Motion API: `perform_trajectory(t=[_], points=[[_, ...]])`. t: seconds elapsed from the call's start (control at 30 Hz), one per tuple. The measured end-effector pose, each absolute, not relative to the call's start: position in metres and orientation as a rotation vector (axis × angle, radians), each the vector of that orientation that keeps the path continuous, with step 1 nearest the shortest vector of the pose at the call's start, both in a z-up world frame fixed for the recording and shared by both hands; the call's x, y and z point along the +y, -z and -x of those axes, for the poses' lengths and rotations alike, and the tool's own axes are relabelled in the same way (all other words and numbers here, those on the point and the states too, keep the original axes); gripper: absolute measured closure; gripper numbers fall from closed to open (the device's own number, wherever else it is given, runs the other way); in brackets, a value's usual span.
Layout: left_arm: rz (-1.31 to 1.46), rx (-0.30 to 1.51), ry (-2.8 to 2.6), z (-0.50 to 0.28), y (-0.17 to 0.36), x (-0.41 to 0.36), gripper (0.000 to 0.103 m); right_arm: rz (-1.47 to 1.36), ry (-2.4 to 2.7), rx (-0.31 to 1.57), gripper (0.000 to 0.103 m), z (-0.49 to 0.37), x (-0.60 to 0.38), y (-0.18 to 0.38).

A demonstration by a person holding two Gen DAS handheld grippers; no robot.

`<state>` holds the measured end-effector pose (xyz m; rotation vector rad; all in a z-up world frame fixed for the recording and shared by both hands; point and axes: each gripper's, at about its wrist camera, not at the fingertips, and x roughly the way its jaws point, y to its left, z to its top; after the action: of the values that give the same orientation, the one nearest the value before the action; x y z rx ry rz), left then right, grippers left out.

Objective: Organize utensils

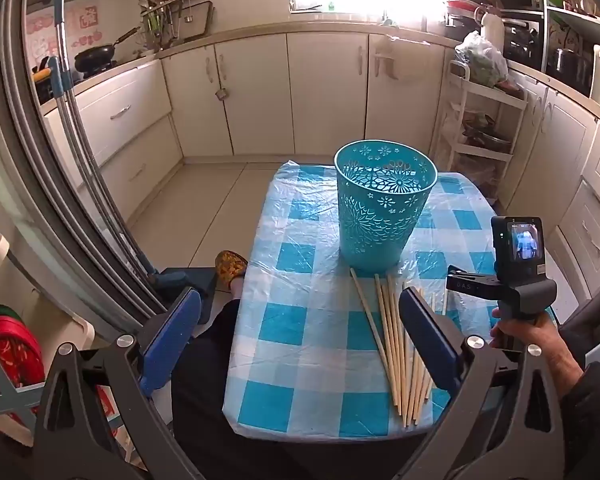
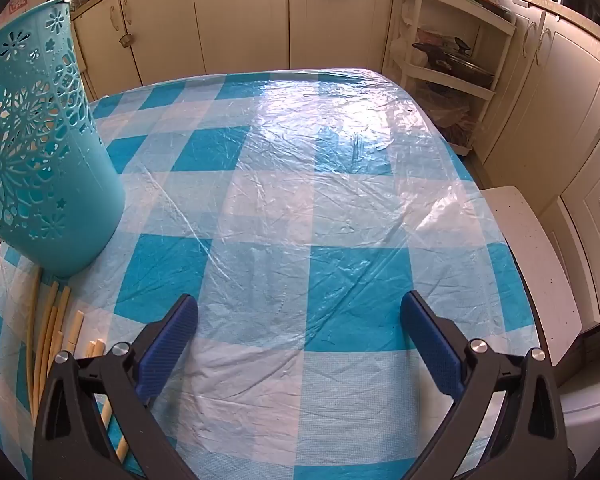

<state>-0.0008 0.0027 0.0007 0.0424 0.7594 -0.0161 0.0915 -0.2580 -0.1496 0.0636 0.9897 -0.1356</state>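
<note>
A teal perforated basket (image 1: 384, 208) stands upright and empty on the blue-checked table (image 1: 300, 320). Several wooden chopsticks (image 1: 396, 344) lie in a loose bunch on the table in front of it. My left gripper (image 1: 300, 320) is open and empty, held above the table's near left edge, its right finger over the chopsticks. In the right wrist view the basket (image 2: 40, 160) is at the far left with the chopstick ends (image 2: 52, 336) below it. My right gripper (image 2: 300, 320) is open and empty above the table, to the right of the chopsticks. The right tool (image 1: 516, 280) also shows in the left wrist view.
Cream kitchen cabinets (image 1: 324, 92) run around the room. A white shelf rack (image 1: 484, 128) stands past the table's far right corner. A white stool (image 2: 540, 264) sits at the table's right edge. A mop handle (image 1: 64, 80) leans at left. My slippered foot (image 1: 230, 266) is beside the table.
</note>
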Motion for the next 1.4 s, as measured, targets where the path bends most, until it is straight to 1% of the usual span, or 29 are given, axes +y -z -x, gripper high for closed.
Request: perform_trajectory(t=[0.3, 0.4, 0.5, 0.8, 1.0, 1.17, 1.4], points=[[-0.059, 0.727, 0.020, 0.021, -0.017, 0.001, 0.007, -0.061, 0.115, 1.006, 0.006, -0.092, -0.258, 0.149], [-0.063, 0.715, 0.021, 0.028, -0.018, 0.000, 0.007, -0.103, 0.115, 1.006, 0.006, -0.084, -0.259, 0.144], [-0.066, 0.694, 0.020, 0.038, -0.024, 0.001, 0.007, -0.120, 0.109, 0.901, 0.006, -0.049, -0.249, 0.112], [-0.043, 0.621, 0.043, 0.080, -0.050, 0.011, 0.007, -0.110, 0.025, 0.627, 0.006, 0.054, -0.203, -0.019], [-0.012, 0.575, 0.043, 0.107, -0.067, 0.024, 0.007, -0.147, 0.004, 0.475, 0.006, 0.119, -0.188, -0.083], [-0.008, 0.541, 0.032, 0.124, -0.075, 0.028, 0.007, -0.224, -0.062, 0.443, 0.006, 0.169, -0.177, -0.109], [-0.010, 0.486, 0.019, 0.150, -0.089, 0.035, 0.007, -0.213, -0.023, 0.362, 0.006, 0.223, -0.158, -0.115]])
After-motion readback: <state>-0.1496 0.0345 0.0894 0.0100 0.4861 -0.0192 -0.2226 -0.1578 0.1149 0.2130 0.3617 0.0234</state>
